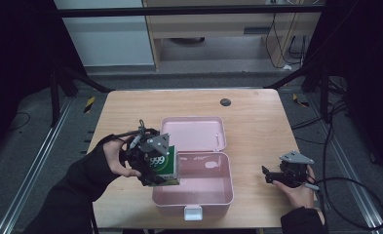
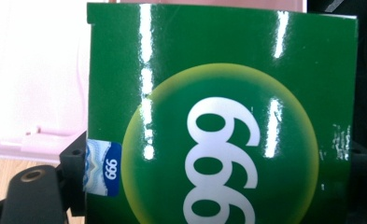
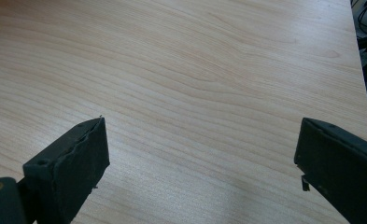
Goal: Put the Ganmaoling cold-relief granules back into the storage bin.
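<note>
Nearest us, the left gripper (image 1: 152, 163) clamps a green "999" carton (image 1: 165, 168) between its fingers, upright, over the left rim of the open pink lunch box (image 1: 199, 197), whose tray looks empty. The right gripper (image 1: 273, 176) rests low on bare worktop (image 1: 257, 126) near the right edge, fingers wide.

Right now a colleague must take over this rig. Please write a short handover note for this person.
Left gripper: shut on the green box marked 999, held at the left wall of the pink case.
Right gripper: open, empty, over bare table right of the case.
Case: open, lid laid back, tray appears empty.
Done: box picked up.
Left, probably: lower the box into the case, release, close the lid.
</note>
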The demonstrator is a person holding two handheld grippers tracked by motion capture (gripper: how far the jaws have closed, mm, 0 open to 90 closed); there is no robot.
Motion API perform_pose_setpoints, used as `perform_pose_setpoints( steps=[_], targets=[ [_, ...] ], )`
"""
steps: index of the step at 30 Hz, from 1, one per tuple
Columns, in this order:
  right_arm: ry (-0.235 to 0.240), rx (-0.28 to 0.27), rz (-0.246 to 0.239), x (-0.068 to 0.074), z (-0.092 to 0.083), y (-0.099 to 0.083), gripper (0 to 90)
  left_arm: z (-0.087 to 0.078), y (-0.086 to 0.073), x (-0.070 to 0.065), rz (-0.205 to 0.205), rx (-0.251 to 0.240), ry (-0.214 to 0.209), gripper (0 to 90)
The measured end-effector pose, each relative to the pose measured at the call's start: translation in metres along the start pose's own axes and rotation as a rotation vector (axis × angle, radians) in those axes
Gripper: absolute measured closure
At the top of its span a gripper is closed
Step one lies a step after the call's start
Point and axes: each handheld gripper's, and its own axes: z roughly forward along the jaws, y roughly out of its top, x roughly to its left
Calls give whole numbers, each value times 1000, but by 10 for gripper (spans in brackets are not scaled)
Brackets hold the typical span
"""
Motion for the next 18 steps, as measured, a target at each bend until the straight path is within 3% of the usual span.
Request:
perform_pose_setpoints(
  steps=[2,4,5,6,7,8,12,18],
  targets=[
    [0,0,0,0,0,0,35,1,0,-1,2,4,-2,144],
    [1,-1,-1,0,0,0,35,2,2,0,37,28,-8,145],
    [1,-2,-1,0,0,0,35,1,3,3,85,64,-13,144],
    [1,-1,1,0,0,0,35,-8,10,15,288,244,-27,144],
    [1,-1,1,0,0,0,35,-8,10,15,288,244,-27,145],
    [2,-1,0,0,0,0,35,-11,15,20,376,315,-40,145],
    [1,-1,-2,0,0,0,35,-2,13,15,323,273,-34,144],
    [5,-1,1,0,0,0,35,7,12,15,349,305,-42,144]
  ],
)
